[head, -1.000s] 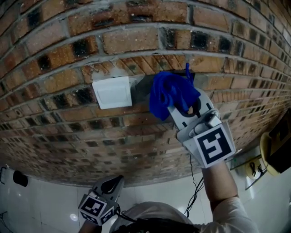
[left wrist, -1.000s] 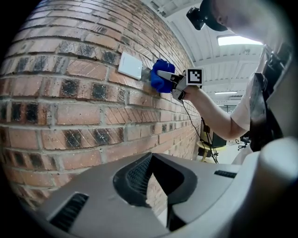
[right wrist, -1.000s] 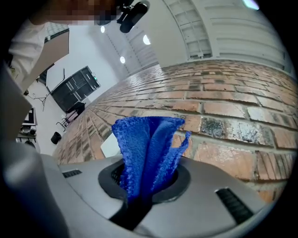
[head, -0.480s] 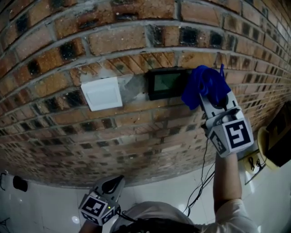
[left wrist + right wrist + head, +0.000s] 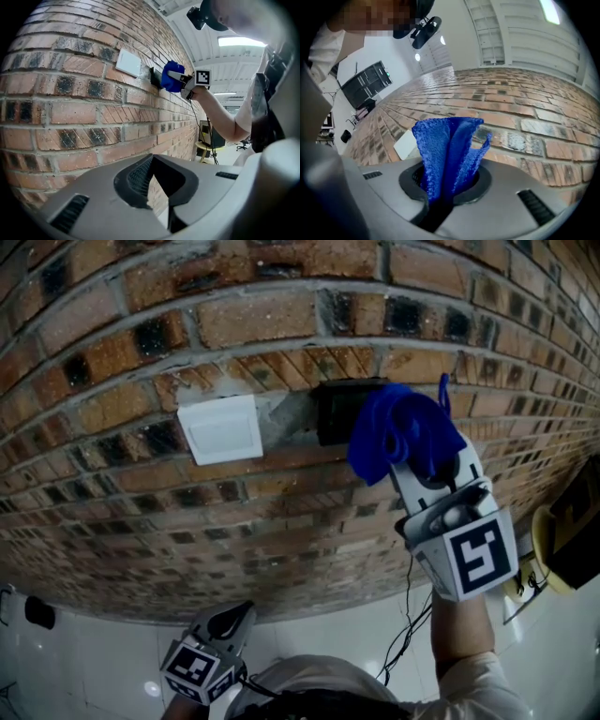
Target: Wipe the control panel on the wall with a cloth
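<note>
A black control panel (image 5: 330, 411) is set in the brick wall (image 5: 141, 343), and its right part is hidden behind a bunched blue cloth (image 5: 396, 432). My right gripper (image 5: 417, 448) is shut on that cloth and presses it against the panel. In the right gripper view the cloth (image 5: 447, 147) stands up out of the gripper (image 5: 445, 187) and hides the panel. The left gripper view shows the panel (image 5: 153, 77), the cloth (image 5: 170, 80) and the right gripper (image 5: 182, 80) from the side. My left gripper (image 5: 236, 617) hangs low, away from the wall, shut and holding nothing (image 5: 164, 206).
A white switch plate (image 5: 222, 428) sits just left of the panel, also seen as the plate (image 5: 405, 145) in the right gripper view. Black cables (image 5: 410, 610) hang below the panel. A yellow object (image 5: 555, 545) is at the right edge. A small table (image 5: 206, 147) stands further along the wall.
My right gripper swept the cloth right, off the panel, then came back left and slightly down; the cloth now covers the panel's right part. The left gripper has not moved.
</note>
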`<control>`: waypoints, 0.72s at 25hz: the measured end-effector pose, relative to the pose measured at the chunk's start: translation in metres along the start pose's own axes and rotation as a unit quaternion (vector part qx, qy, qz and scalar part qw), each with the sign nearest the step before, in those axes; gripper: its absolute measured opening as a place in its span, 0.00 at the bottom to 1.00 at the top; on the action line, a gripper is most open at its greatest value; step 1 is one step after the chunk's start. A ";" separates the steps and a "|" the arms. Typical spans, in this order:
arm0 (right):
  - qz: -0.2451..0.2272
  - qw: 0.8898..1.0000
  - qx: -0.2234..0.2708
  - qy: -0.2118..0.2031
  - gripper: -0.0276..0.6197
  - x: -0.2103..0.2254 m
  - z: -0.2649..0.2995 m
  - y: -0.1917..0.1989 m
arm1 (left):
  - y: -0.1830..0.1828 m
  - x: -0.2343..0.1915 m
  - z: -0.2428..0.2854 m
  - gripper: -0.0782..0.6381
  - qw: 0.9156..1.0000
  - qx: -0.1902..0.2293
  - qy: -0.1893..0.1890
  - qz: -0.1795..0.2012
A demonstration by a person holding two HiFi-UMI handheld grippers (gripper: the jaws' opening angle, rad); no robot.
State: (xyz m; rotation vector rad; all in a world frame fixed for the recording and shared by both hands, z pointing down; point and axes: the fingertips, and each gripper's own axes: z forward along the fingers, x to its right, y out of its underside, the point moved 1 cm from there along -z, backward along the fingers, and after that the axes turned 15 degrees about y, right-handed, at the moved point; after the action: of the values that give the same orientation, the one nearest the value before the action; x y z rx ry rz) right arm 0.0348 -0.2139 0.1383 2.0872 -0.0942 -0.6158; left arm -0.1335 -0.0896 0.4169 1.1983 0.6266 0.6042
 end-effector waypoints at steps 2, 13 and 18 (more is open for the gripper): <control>0.000 1.000 0.003 -0.029 0.18 -0.025 0.007 -0.003 | 0.001 0.000 -0.002 0.11 1.000 -0.001 0.000 0.003; 0.010 0.999 -0.016 -0.036 0.18 -0.046 0.029 0.007 | 0.005 -0.006 -0.017 0.11 1.000 0.001 -0.017 -0.002; -0.002 1.000 -0.028 0.007 0.18 0.001 0.017 0.021 | 0.001 -0.002 -0.005 0.11 1.000 0.000 -0.008 -0.001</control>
State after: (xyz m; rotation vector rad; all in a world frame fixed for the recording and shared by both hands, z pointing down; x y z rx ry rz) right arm 0.0314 -0.2396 0.1469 2.0384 -0.0647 -0.6007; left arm -0.1391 -0.0878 0.4165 1.2011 0.6146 0.5918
